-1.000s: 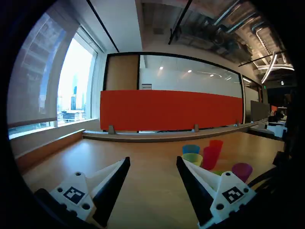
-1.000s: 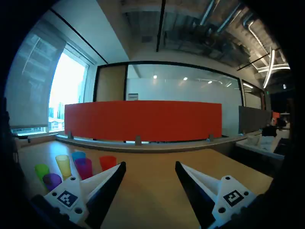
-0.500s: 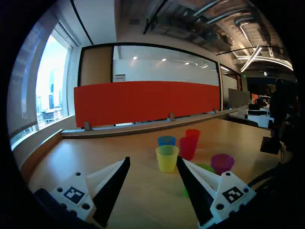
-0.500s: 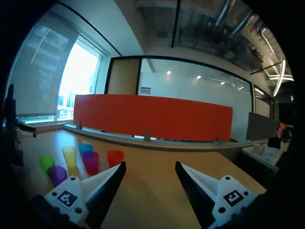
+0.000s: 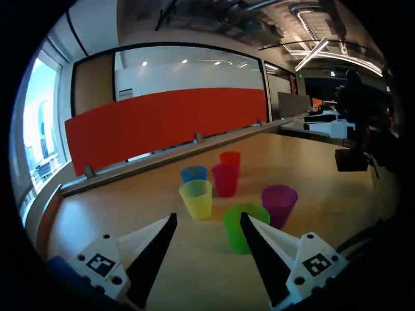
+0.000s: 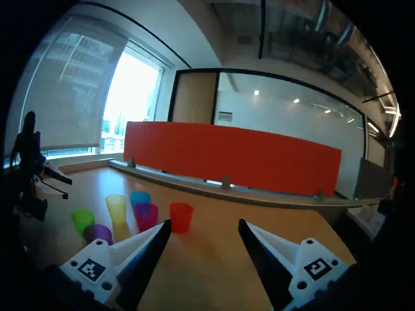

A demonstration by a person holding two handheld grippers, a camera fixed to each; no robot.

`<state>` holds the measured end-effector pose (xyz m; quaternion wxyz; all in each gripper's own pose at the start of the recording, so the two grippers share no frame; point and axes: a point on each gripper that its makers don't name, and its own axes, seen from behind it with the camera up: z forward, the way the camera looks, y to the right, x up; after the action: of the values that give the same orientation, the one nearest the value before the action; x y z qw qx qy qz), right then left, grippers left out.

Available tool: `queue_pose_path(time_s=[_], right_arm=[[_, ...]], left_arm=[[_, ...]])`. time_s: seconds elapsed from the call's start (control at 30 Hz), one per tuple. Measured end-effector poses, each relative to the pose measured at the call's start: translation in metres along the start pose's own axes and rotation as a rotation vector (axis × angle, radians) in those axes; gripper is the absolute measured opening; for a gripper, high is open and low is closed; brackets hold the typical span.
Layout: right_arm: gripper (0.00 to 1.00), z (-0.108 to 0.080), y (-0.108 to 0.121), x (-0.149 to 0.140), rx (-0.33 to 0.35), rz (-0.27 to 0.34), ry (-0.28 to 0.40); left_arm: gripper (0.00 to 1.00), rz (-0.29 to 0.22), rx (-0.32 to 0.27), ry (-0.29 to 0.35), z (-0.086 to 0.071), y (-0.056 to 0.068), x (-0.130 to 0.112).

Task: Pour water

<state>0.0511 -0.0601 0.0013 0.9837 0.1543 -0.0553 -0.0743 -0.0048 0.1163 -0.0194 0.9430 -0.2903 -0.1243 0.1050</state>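
Several coloured plastic cups stand upright in a cluster on the wooden table (image 5: 316,176). In the left gripper view the green cup (image 5: 239,227) is nearest, partly behind my right finger, with the yellow cup (image 5: 196,198), purple cup (image 5: 279,203), pink cup (image 5: 225,179), blue cup (image 5: 193,172) and red cup (image 5: 230,157) beyond. My left gripper (image 5: 207,214) is open and empty, just short of them. My right gripper (image 6: 204,222) is open and empty, with the red cup (image 6: 181,216) and pink cup (image 6: 146,215) ahead to its left.
A long orange divider panel (image 5: 166,119) runs along the table's far edge, with windows (image 6: 129,111) beyond. The right gripper view shows the other gripper (image 6: 39,179) dark at the far left. A dark device (image 5: 351,159) and a person stand at the right.
The left gripper view has swung toward the cups, which are now nearer and centred before its fingers. In the right gripper view the cups drifted rightward. Both grippers stayed open.
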Motion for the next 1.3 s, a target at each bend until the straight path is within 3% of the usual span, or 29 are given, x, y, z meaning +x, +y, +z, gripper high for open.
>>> queue_pose_path(time_s=[0.27, 0.67, 1.3], right_arm=[[1.0, 0.002, -0.014, 0.003, 0.082, -0.022, -0.042], [1.0, 0.009, -0.027, 0.007, 0.157, -0.064, -0.086], [1.0, 0.027, -0.046, 0.002, 0.247, -0.099, -0.132]], left_arm=[[0.9, 0.057, -0.124, -0.095, 0.003, 0.024, -0.017], [0.9, 0.107, -0.231, -0.212, 0.01, 0.043, -0.045], [0.9, 0.083, -0.342, -0.265, 0.032, 0.06, -0.059]])
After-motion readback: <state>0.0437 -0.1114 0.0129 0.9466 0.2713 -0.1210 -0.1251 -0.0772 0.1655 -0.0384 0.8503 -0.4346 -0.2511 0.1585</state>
